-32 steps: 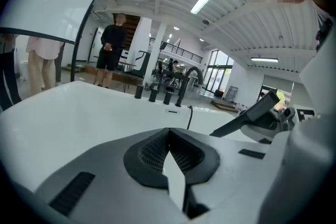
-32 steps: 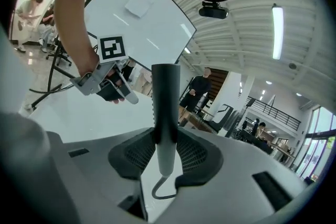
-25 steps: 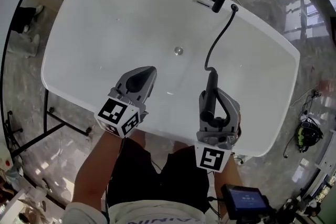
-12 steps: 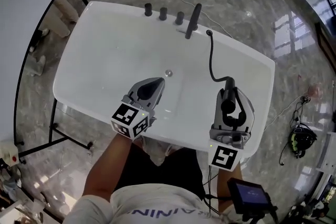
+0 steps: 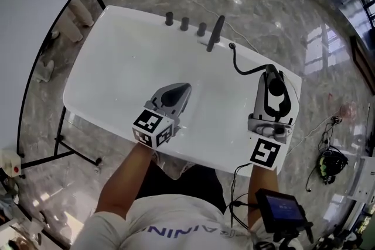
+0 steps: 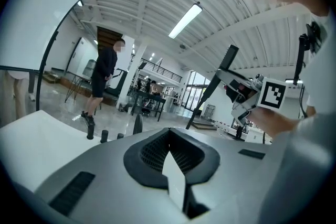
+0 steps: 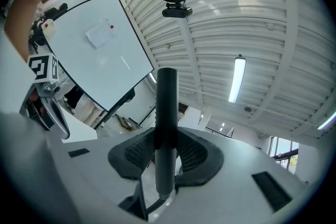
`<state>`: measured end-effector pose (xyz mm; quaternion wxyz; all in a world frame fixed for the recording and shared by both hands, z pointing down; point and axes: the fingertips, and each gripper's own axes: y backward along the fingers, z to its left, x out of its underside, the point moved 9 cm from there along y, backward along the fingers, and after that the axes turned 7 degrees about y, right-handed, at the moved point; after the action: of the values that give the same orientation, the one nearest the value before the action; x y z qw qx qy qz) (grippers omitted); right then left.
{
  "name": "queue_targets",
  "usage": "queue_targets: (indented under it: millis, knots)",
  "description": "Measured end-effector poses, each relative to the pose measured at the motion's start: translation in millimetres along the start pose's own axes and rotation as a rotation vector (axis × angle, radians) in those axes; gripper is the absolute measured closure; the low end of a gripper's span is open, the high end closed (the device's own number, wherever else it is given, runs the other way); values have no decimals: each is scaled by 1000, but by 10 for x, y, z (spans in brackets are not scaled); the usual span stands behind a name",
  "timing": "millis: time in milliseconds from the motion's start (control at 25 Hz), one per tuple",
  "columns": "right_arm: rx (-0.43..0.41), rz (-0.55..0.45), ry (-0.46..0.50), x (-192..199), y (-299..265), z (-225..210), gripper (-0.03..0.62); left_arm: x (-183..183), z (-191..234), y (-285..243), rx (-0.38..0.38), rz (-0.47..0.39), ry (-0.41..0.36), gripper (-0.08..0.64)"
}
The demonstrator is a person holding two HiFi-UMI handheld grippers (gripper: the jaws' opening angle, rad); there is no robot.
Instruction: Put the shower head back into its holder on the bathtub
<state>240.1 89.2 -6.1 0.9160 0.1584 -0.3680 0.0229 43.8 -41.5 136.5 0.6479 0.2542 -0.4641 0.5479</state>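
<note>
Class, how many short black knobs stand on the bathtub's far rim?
3, in a row on the bathtub rim: left knob, middle knob, and right knob beside the tall black spout. None seems hidden.

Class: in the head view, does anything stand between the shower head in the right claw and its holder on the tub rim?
Nothing visible does. The right claw holds the shower head above the tub; only bare rim and its own hose lie before the holder. The tall spout stands beside that, off the path.
</note>
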Motion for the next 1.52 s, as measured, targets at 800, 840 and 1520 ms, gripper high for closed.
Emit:
queue_targets:
  millis: [800,840,1520]
  knots:
    - [-37,36,-52,936,-1227,-288,465,-47,213,-321,-32,-4,38,543]
    - [-51,47,-65,1012,-1266,-271,465,-39,213,-333,-33,-2,37,543]
    - [-118,211,-322,2560,-1625,344,464,568,758,-489,-104,50,57,543]
